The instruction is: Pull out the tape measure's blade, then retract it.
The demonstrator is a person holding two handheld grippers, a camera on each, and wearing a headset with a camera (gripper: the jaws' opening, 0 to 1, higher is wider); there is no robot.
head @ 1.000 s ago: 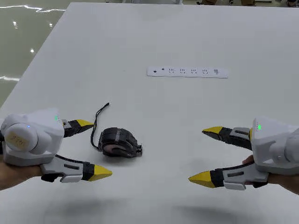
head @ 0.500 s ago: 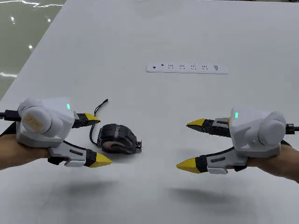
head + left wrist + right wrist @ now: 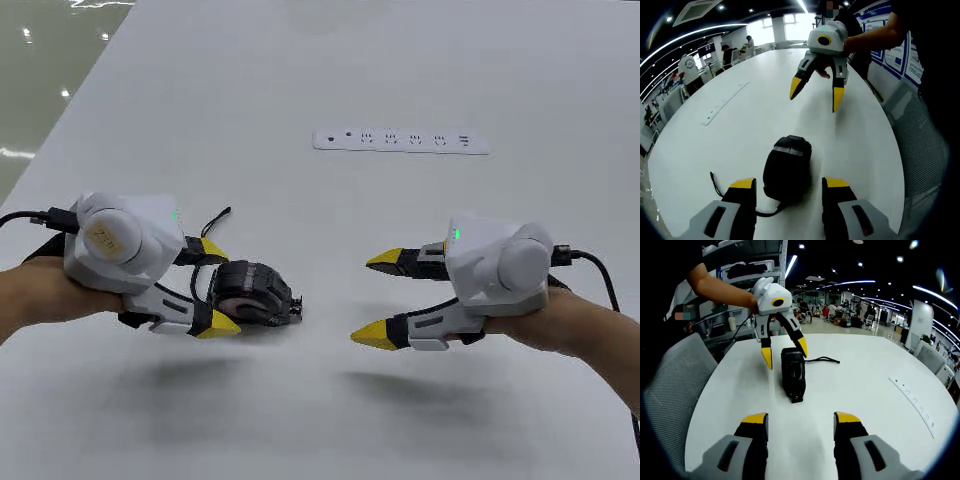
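The black tape measure [image 3: 252, 293] lay on its side on the white table [image 3: 300, 80], near the person's edge and left of middle, its blade all inside the case and its black wrist cord [image 3: 210, 222] trailing away across the tabletop. The left gripper [image 3: 226, 288] had its yellow-tipped jaws spread apart, one on each side of the case; in the left gripper view a sliver of table showed between each tip and the case, so nothing was clamped. The right gripper [image 3: 368, 298] hung well apart to the right, its jaws likewise spread and holding nothing, pointed at the tape measure. Farther back on the smooth, matte surface lay a white power strip [image 3: 400, 141], flat and alone. Off the table's left edge a glossy greenish floor [image 3: 40, 60] mirrored the ceiling lights. The right gripper view showed a grey mesh chair [image 3: 670, 390] beside the table and an open office with rows of desks behind.
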